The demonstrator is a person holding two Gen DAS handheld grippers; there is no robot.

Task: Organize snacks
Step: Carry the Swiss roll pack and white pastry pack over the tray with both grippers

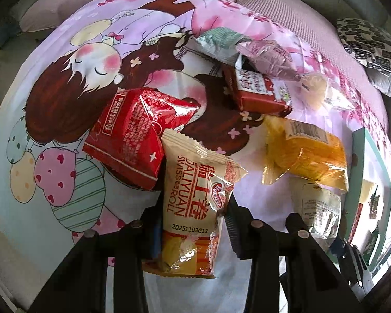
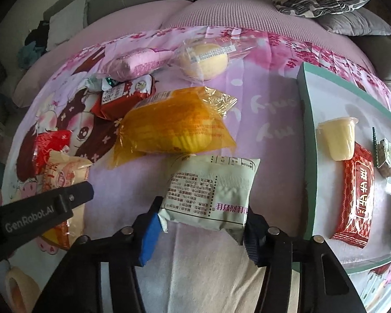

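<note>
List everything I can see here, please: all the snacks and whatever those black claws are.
Swiss roll packet: one, cream and red, between the left claw's fingers.
Pale printed packet: one, whitish, between the right claw's fingers.
Orange cake bag: one, orange, centre of the cloth.
Red Kiss packet: one, red, beside the Swiss roll.
Dark red packet: one, behind the orange bag.
Pink packet: one, far side.
Round bun: one, pale yellow, clear wrap, far side.
Tray: one, green-edged, right; holds jelly cup and red bar.
Cartoon cloth: one, pink.
Left gripper: black, shut.
Right gripper: black, blue pad.

Swiss roll packet [image 1: 193, 208] upright — pale green packet [image 2: 211, 193] flat beside teal tray [image 2: 309, 135].
</note>
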